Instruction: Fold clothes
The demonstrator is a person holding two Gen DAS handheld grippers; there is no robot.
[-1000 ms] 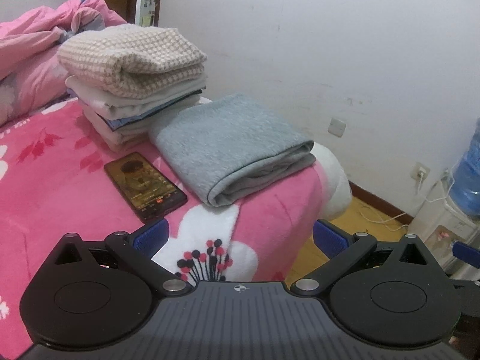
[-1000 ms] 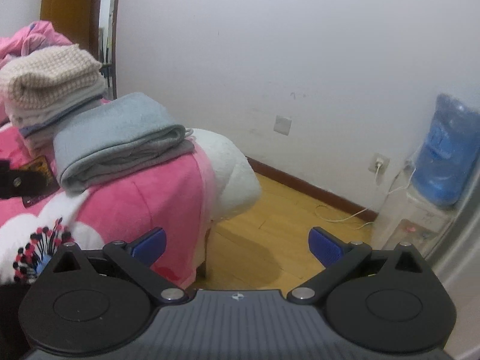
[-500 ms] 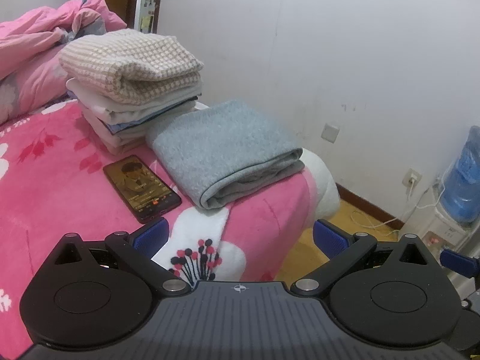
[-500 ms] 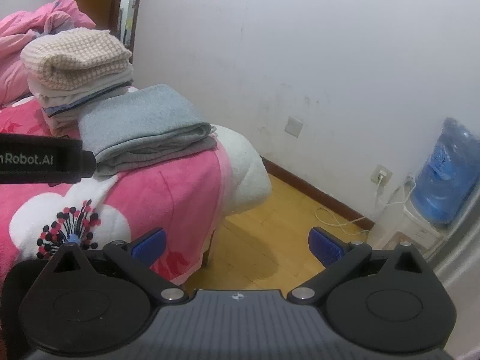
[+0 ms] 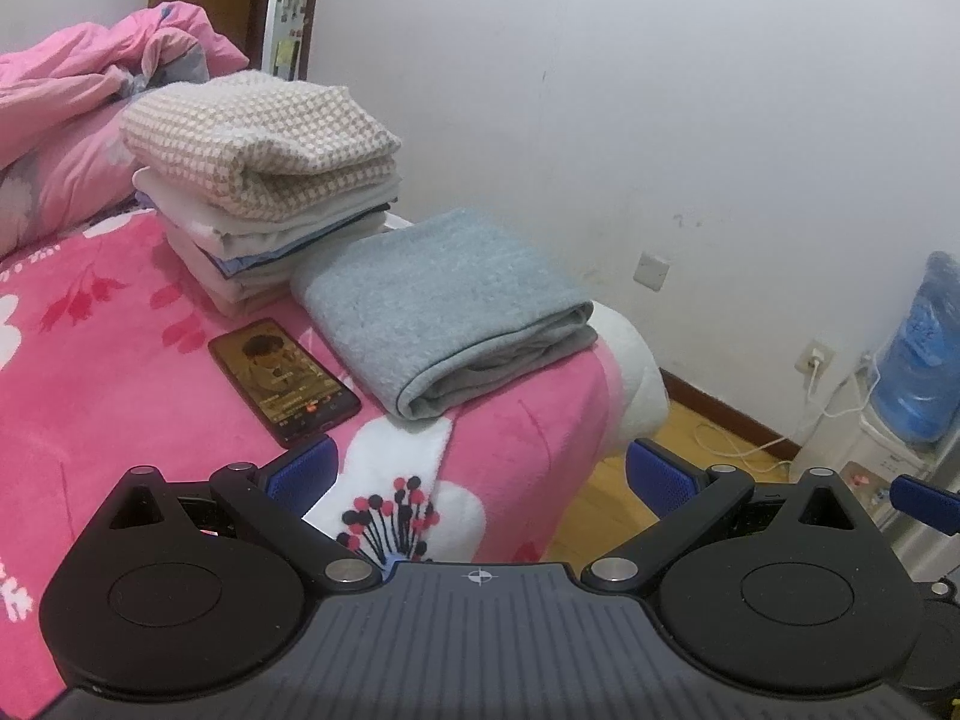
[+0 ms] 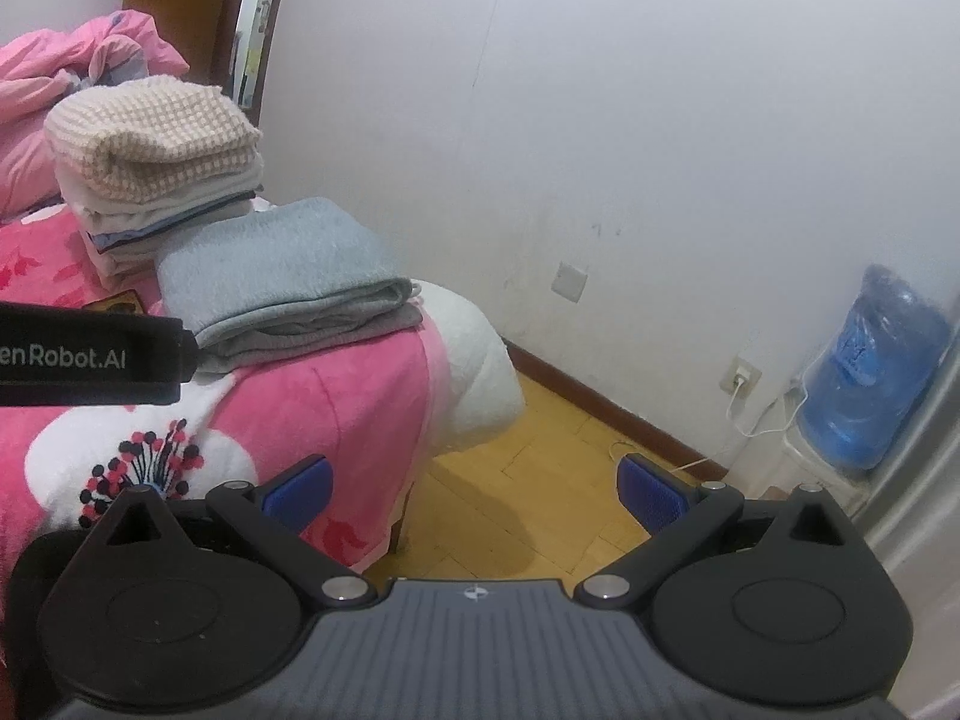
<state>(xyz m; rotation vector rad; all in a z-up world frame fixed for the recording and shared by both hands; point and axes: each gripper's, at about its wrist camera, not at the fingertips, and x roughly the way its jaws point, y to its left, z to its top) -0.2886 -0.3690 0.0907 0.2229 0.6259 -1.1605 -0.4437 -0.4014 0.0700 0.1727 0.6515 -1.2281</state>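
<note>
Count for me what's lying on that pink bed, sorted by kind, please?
Stacks of folded clothes: 1, checked top layer
Grey folded garments lying alone: 1
Phones: 1
Rumpled pink quilts: 1
Total: 4. How many pieces the stack holds I cannot tell.

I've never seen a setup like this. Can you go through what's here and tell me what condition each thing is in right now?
Left gripper: open, holding nothing.
Right gripper: open, holding nothing.
Grey towel: folded, lying flat near the bed's corner.
Stack of clothes: folded, piled, checked piece on top.
Phone: lying face up, screen lit.
Pink quilt: crumpled, unfolded.
Water dispenser: bottle mounted; a cable runs to the wall socket.
</note>
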